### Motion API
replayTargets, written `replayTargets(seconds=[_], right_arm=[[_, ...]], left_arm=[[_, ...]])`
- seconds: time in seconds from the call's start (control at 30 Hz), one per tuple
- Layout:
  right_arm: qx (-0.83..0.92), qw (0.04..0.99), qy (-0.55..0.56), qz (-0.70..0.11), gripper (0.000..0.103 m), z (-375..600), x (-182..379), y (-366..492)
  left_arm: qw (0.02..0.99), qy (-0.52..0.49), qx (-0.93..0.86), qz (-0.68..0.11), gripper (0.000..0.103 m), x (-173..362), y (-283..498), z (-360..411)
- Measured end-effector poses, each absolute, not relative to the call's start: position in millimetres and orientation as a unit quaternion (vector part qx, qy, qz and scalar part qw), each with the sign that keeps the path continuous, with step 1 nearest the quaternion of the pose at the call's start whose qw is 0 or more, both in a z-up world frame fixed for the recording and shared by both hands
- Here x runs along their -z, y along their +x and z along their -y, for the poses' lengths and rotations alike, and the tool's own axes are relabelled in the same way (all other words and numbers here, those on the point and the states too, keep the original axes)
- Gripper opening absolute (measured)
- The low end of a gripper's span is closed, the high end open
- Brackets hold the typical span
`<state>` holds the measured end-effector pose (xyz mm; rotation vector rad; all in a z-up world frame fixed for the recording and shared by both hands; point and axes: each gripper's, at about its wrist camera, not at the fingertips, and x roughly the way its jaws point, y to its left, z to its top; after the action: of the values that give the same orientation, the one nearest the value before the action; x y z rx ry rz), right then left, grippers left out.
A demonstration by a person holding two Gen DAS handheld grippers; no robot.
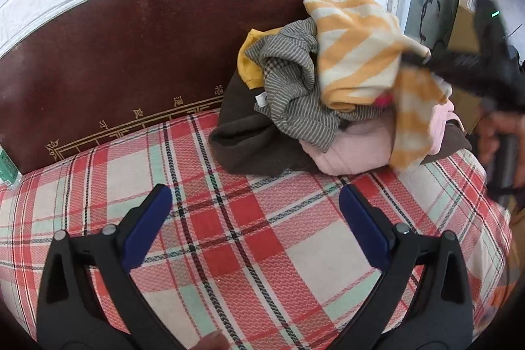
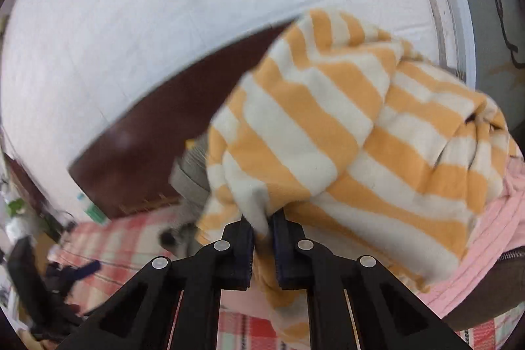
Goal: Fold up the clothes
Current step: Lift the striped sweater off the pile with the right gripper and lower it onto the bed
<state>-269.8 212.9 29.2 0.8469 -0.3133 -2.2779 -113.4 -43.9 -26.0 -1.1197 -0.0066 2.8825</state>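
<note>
The right gripper (image 2: 261,227) is pinching an orange-striped garment (image 2: 344,136) off an unfolded clothes heap (image 1: 295,107) at the bed's (image 1: 246,235) far right corner; the left gripper (image 1: 254,202) is hovering spread wide, holding nothing. No folded clothes are showing.

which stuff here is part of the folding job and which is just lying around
Part of the job:
- striped top, clamped in the right gripper
- grey top
- pink garment
- brown garment
- yellow garment
- left gripper, open over the plaid sheet

Just lying about:
- headboard
- cardboard box
- green packet
</note>
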Motion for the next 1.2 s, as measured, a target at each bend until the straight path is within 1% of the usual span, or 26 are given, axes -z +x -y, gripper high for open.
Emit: replayTargets(seconds=[0.13,0.27,0.4,0.5,0.67,0.77,0.83,0.93,1.07,1.2], right_arm=[[0.872,0.390,0.246,0.166,0.009,-245,-112,-246],[0.871,0.425,0.194,0.155,0.009,-257,-177,-219],[0.858,0.463,0.165,0.151,0.009,-253,-222,-187],[0.844,0.494,0.153,0.141,0.009,-248,-242,-159],[0.806,0.555,0.140,0.152,0.009,-233,-257,-100],[0.787,0.585,0.130,0.143,0.009,-216,-266,-64],[0.776,0.603,0.127,0.133,0.009,-203,-272,-42],[0.749,0.633,0.129,0.144,0.009,-192,-276,-21],[0.710,0.668,0.156,0.159,0.009,-167,-250,-10],[0.667,0.698,0.194,0.174,0.010,-138,-215,-5]], left_arm=[[0.033,-0.353,-0.935,0.014,0.102,18,-115,44],[0.048,-0.335,-0.941,0.017,0.102,5,-107,38],[0.079,-0.309,-0.948,0.018,0.102,-14,-89,30],[0.112,-0.274,-0.955,0.010,0.102,-33,-66,26],[0.151,-0.215,-0.965,0.011,0.102,-65,-26,37],[0.152,-0.201,-0.968,0.015,0.102,-76,-12,46],[0.170,-0.194,-0.966,0.019,0.102,-84,1,51],[0.214,-0.163,-0.963,0.013,0.102,-93,36,61],[0.250,-0.143,-0.958,0.011,0.102,-96,93,90],[0.223,-0.161,-0.961,0.011,0.102,-81,125,122]])
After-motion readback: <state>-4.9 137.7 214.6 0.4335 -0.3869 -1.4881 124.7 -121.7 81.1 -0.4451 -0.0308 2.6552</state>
